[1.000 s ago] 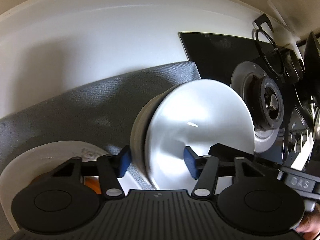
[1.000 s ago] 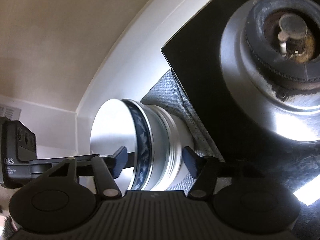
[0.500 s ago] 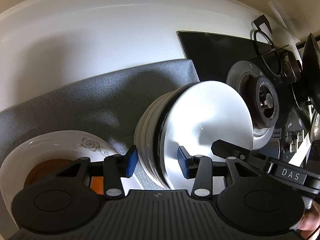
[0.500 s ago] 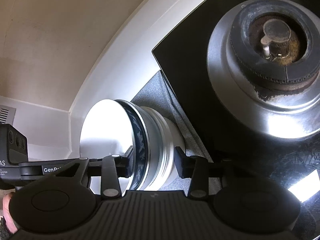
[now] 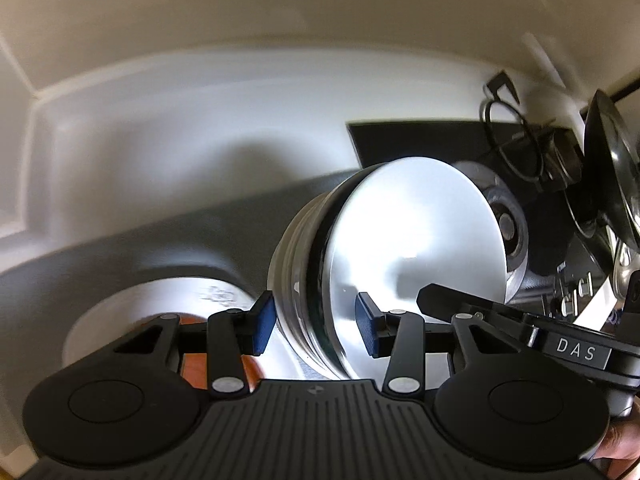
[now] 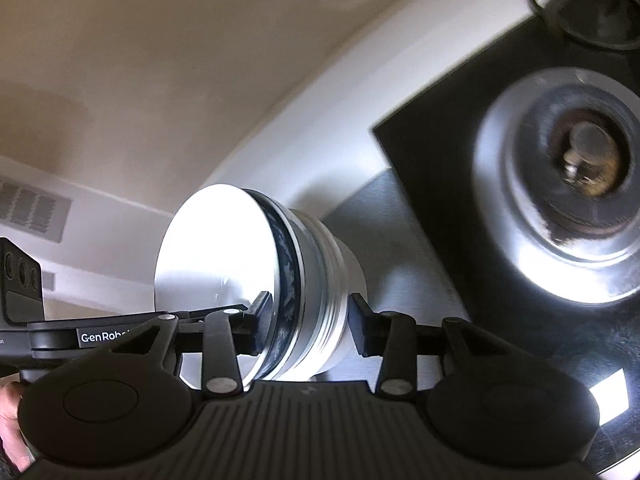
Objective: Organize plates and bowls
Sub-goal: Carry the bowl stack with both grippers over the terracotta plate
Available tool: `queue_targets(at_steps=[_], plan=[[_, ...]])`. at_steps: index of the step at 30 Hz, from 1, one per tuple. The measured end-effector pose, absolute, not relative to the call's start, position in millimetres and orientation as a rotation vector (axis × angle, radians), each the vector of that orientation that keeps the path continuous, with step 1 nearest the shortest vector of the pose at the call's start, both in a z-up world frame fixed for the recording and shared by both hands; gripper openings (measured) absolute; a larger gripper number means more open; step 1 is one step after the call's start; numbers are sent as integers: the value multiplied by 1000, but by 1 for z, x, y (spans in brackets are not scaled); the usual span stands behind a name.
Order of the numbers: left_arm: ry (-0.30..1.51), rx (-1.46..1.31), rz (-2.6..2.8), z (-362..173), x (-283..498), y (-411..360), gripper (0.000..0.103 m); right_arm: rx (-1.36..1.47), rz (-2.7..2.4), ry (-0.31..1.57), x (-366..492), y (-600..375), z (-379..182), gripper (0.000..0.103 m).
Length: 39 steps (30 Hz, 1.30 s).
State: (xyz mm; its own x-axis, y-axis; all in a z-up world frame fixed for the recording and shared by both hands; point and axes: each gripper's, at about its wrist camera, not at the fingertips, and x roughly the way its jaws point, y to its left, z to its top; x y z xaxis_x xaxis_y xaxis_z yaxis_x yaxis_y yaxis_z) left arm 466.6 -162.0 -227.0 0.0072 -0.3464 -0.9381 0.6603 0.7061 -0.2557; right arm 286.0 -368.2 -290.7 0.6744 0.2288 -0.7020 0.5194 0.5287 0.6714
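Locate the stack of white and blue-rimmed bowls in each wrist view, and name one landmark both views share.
Left wrist: the stack of white and blue-rimmed bowls fills the centre, its lower edge between the left gripper fingers.
Right wrist: the stack sits lower centre-left, between the right gripper fingers.
Shared landmark: the round steel gas burner on the black hob, right of the stack in both views.

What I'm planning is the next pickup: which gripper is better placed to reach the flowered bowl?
Left, probably. The flowered bowl lies on the grey mat just beside the left gripper; the right gripper sits on the stove burner side. Both are clamped on the plate stack, which must go down first.
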Motion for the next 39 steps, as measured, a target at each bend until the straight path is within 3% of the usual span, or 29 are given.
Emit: queue_targets(at_steps=[18,39], plan=[[1169,185,-626,-147,470,-47,47,928,-5,851,334,-276,-223,45],[1269,101,-615,-248,464,8,47,864,-63,1036,338,-220,-300,45]])
